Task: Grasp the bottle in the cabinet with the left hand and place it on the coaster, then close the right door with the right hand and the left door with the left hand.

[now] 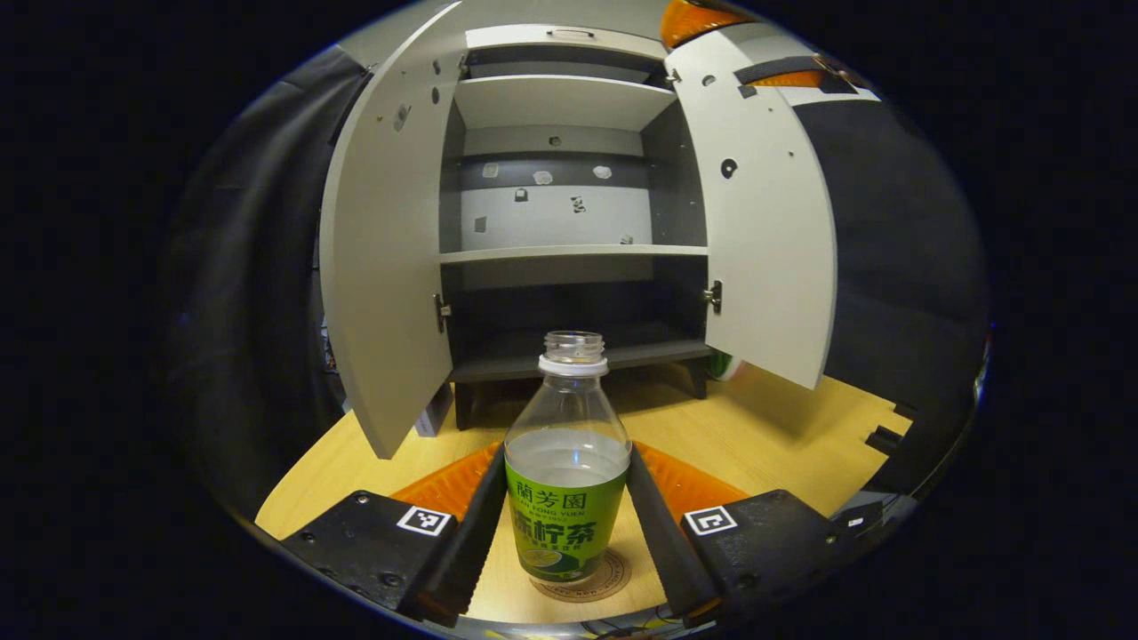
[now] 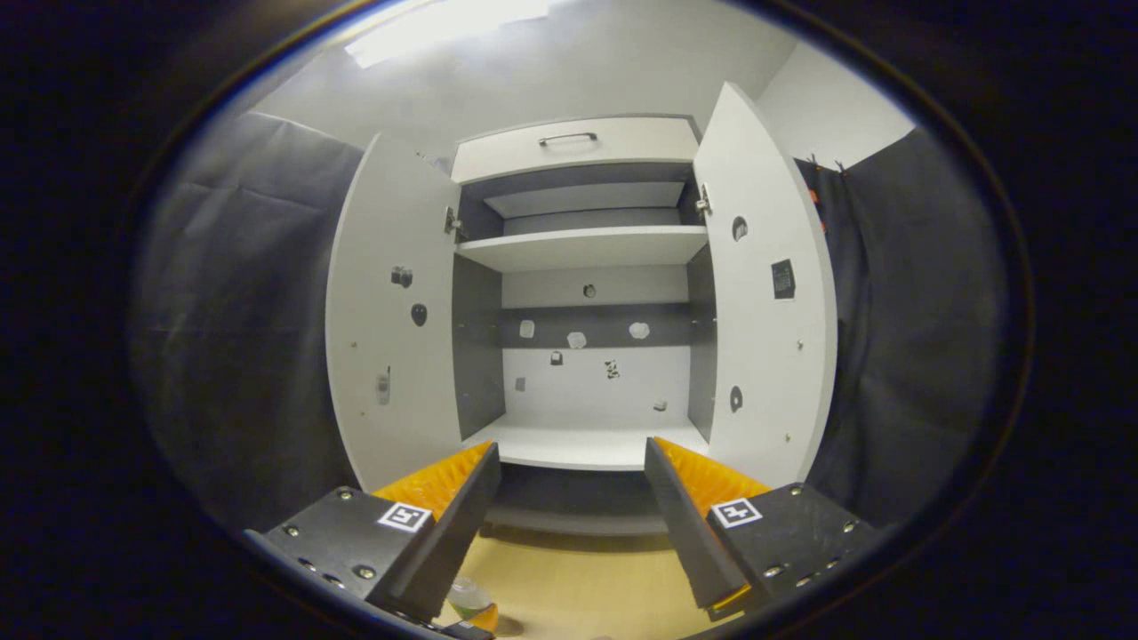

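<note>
Left gripper [image 1: 566,533]: fingers stood just beside the bottle at 9 and 3 o'clock, jaws narrowly spread; whether both pressed on it could not be told.
Bottle [image 1: 566,480]: upright, uncapped, clear with a green label, partly filled; its base sat on the coaster.
Coaster [image 1: 613,578]: round, brown, flat on the table, showing at 5 o'clock under the bottle.
Table [image 1: 765,436]: pale wood, bearing cabinet and coaster.
Cabinet [image 1: 569,253]: at 12 o'clock beyond the bottle, both doors swung wide, shelves bare but for small marks on the back wall.
Left door [image 1: 387,258]: at 10 o'clock, its lower corner reaching out over the table near the left finger.
Right door [image 1: 765,222]: at 2 o'clock, also open, well apart from the bottle.
Right gripper [image 2: 569,524]: jaws wide apart, nothing between them, aimed at the cabinet's middle shelf [image 2: 582,444].
In the way: in the right gripper view, the right door stood just past the right finger at 2 o'clock; a bottle top showed at 7 o'clock by the left finger.
</note>
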